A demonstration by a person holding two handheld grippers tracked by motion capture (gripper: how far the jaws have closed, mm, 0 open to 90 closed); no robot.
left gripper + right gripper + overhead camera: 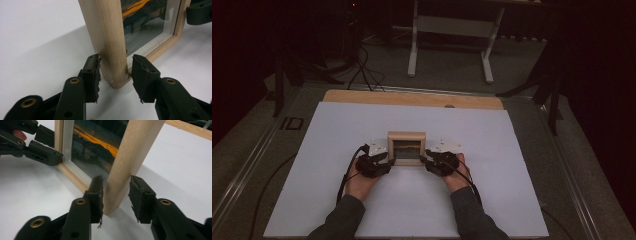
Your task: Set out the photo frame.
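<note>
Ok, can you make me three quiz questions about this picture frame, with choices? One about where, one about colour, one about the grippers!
1. Where is the wooden frame?
A. on the white board between the two grippers
B. on the floor
C. on top of a box

2. What colour is the streak in the frame's picture?
A. green
B. orange
C. pink

3. How do the left gripper pads stand at the frame's edge?
A. clamped tight
B. far off
C. either side, gaps showing

Answers: 1 A, the high view shows it with the right gripper opposite; 2 B, orange shows behind the glass; 3 C, gaps show beside the wood.
</note>
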